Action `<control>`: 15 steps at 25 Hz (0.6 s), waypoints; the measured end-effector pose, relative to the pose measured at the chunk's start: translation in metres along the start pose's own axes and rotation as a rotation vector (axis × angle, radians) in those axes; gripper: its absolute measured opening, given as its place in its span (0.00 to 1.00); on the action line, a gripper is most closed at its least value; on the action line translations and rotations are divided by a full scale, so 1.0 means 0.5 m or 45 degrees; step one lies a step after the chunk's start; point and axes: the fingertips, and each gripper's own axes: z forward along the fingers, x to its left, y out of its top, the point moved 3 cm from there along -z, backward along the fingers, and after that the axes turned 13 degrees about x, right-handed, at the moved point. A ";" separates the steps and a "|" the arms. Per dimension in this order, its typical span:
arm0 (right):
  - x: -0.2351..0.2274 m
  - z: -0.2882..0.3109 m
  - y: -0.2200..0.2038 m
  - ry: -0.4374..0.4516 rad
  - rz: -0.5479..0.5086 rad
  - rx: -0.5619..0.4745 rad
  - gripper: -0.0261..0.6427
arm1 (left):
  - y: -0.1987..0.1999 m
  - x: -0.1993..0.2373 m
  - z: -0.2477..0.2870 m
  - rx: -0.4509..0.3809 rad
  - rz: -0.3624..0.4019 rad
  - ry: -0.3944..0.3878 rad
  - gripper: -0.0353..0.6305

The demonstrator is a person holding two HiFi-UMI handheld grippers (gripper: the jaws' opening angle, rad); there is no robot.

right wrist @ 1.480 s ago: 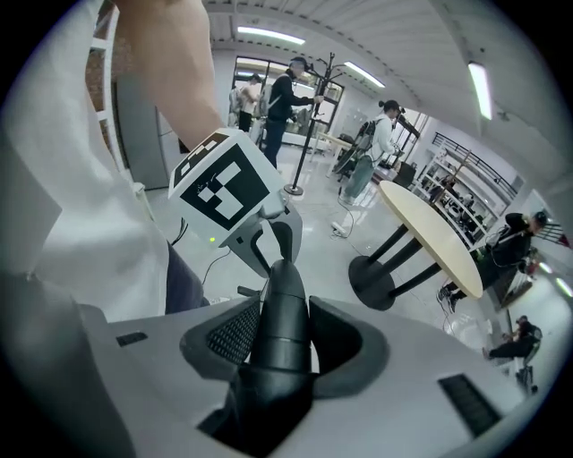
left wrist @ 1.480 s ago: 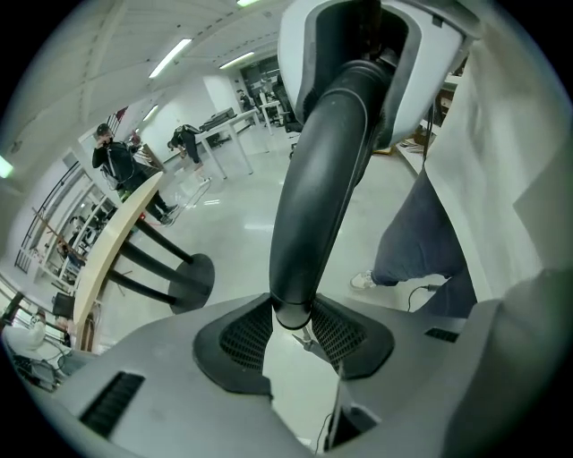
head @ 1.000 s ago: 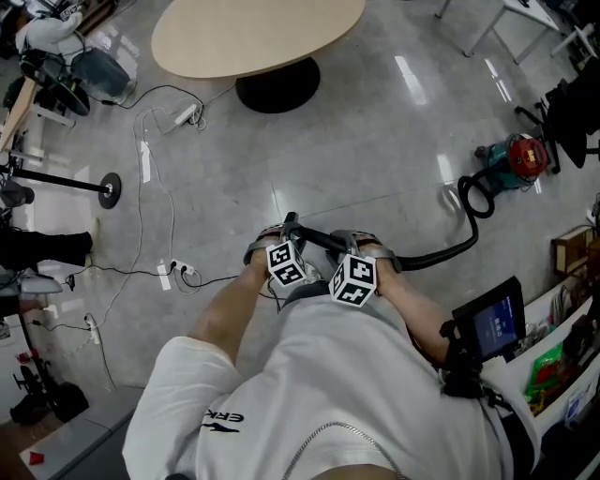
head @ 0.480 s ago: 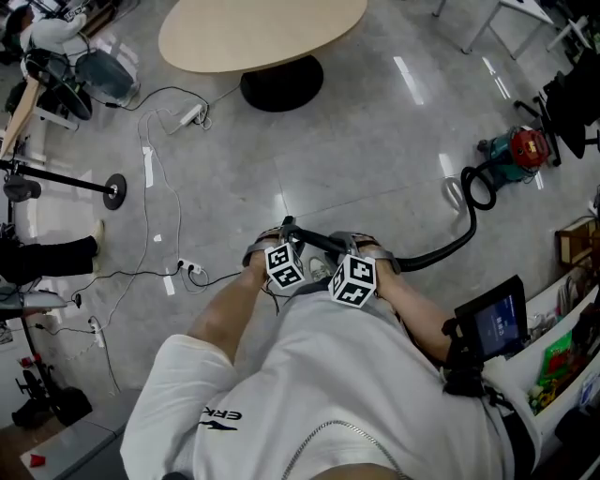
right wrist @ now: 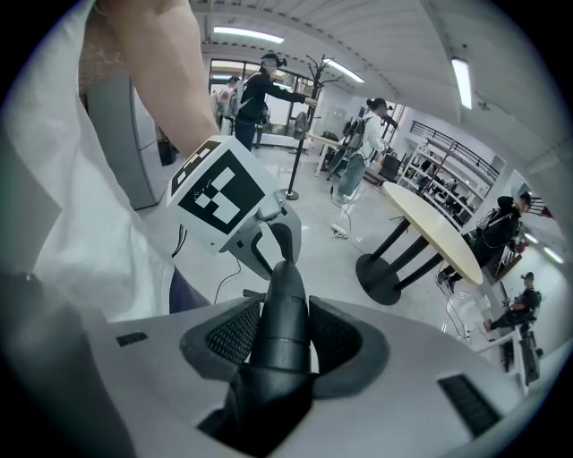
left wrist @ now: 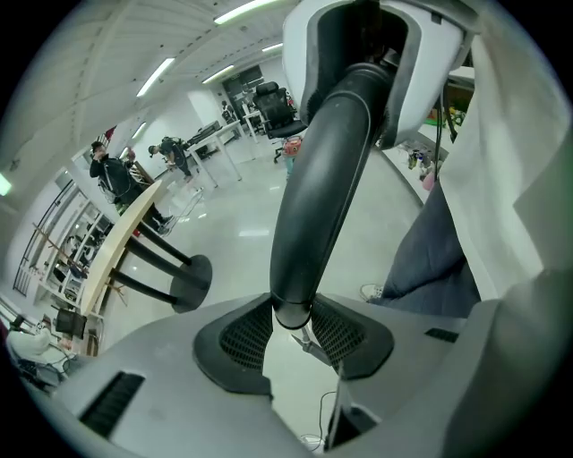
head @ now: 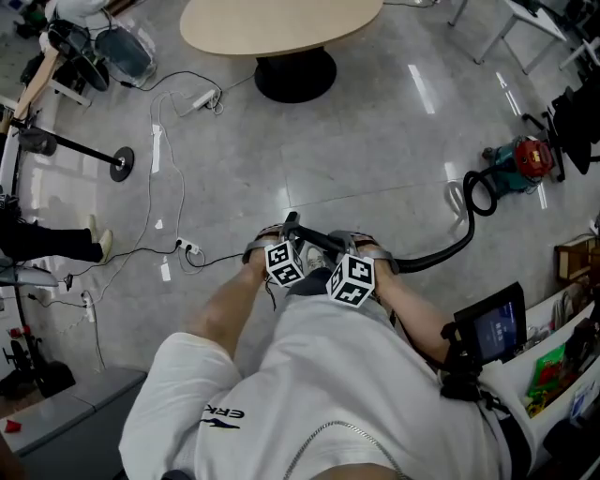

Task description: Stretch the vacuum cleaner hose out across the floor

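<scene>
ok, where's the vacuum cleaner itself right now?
Head view, far right, on the floor: the red-and-teal vacuum cleaner stands well to the right of the round table. Its black hose loops from it toward the person.

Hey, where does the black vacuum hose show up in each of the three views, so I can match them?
Head view: the hose curves from the vacuum cleaner at right to the picture's centre.
Left gripper view: the hose rises from lower centre to the top.
Right gripper view: the hose sits at lower centre.
Shared landmark: the oval table.
</scene>
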 end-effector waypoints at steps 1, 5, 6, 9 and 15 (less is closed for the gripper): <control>0.008 0.000 -0.001 0.007 -0.008 -0.002 0.29 | -0.004 -0.010 -0.001 0.004 -0.011 0.000 0.26; 0.036 0.003 -0.001 0.030 -0.024 -0.008 0.29 | -0.021 -0.039 -0.003 0.013 -0.031 -0.005 0.26; 0.049 0.002 0.003 0.037 -0.026 -0.009 0.29 | -0.031 -0.050 -0.006 0.011 -0.030 -0.006 0.26; 0.090 -0.004 0.027 0.049 -0.023 -0.001 0.29 | -0.068 -0.078 -0.023 -0.004 -0.023 -0.015 0.26; 0.124 0.007 0.085 0.061 -0.005 0.028 0.29 | -0.131 -0.081 -0.035 -0.064 0.016 -0.059 0.26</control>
